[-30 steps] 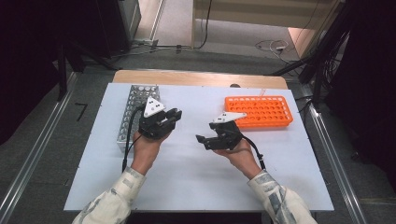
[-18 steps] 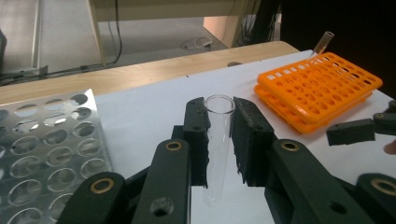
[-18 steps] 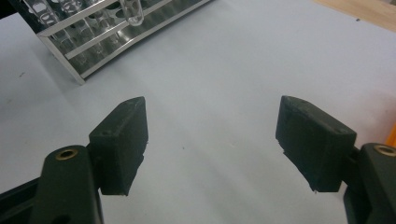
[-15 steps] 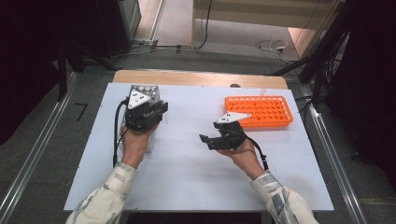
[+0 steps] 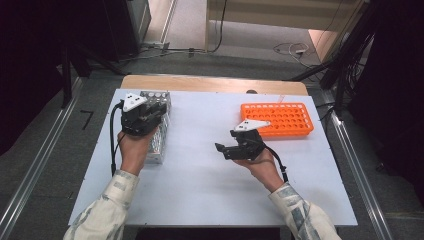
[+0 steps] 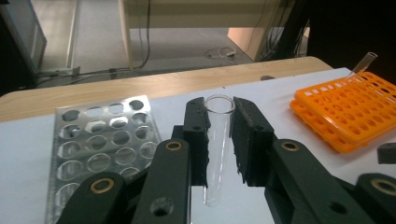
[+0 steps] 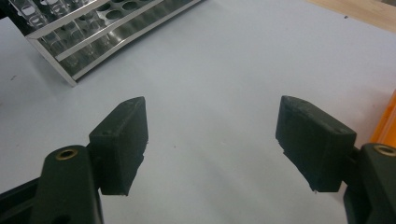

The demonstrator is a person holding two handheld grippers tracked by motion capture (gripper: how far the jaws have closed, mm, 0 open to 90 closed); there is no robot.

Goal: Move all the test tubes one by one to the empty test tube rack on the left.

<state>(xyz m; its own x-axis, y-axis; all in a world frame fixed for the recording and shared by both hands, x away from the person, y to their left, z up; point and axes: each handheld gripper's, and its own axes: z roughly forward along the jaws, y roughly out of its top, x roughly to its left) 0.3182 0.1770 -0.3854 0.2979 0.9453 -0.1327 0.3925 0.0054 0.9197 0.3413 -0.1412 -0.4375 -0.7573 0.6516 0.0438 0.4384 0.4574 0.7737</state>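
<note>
White tabletop [image 5: 200, 190]: left gripper [image 6: 219, 135] clamps an upright glass test tube [image 6: 215, 149] directly above the metal rack [image 5: 156, 145]; right gripper [image 7: 212, 149] gapes empty, farther off.

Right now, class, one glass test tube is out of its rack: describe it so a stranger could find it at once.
Start at the white table and find the metal rack on its left side. Just over it, the left tool is shut on a clear, empty test tube, held upright with its open mouth up. Unlike the tube leaning in the orange rack, it sits in no hole.
</note>
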